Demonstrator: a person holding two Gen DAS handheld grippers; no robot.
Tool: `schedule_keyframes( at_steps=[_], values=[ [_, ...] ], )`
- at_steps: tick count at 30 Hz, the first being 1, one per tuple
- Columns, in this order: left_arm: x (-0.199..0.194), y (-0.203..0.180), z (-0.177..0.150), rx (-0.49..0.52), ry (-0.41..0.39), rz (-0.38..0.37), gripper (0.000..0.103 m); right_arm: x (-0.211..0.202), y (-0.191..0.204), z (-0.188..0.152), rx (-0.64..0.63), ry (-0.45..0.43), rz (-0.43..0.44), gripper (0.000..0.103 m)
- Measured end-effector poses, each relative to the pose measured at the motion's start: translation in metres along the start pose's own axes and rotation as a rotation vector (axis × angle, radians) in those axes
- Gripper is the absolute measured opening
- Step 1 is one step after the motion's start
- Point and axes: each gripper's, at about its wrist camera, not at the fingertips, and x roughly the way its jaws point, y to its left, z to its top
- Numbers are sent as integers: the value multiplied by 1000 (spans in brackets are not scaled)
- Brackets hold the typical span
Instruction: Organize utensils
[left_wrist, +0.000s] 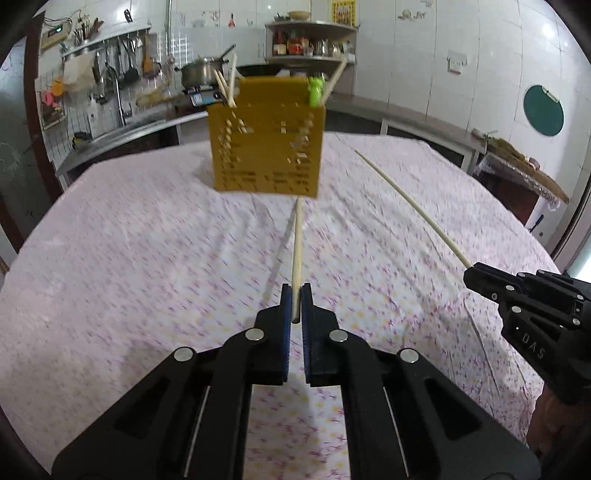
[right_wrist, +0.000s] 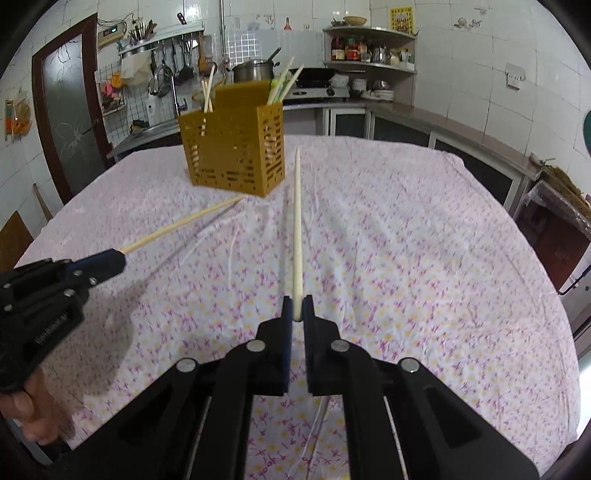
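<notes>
two-gripper view over a table draped in a floral cloth (left_wrist: 147, 258). we hold the left gripper (left_wrist: 296, 295) pinched on the butt end of a tan wooden chopstick (left_wrist: 296, 251), whose shaft runs straight ahead, its tip near the lower front edge of the holder. we hold the right gripper (right_wrist: 298, 306) pinched on the thick end of a pale cream chopstick (right_wrist: 296, 221), which points forward and ends just right of the holder. in the left wrist view the right gripper (left_wrist: 471, 271) enters from the right edge with its pale stick raised off the cloth. the yellow perforated utensil holder (right_wrist: 236, 147) stands upright on the far part of the cloth; chopsticks lean in its left compartment, chopsticks and a green utensil (left_wrist: 315, 91) in its right.
</notes>
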Motion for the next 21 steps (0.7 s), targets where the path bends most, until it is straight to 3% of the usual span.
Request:
schedule_keyframes(
  at_steps=[21],
  values=[
    [-44, 36, 23, -21, -159, -30, 4, -27, 20, 14, 2, -84, -13, 6]
  ],
)
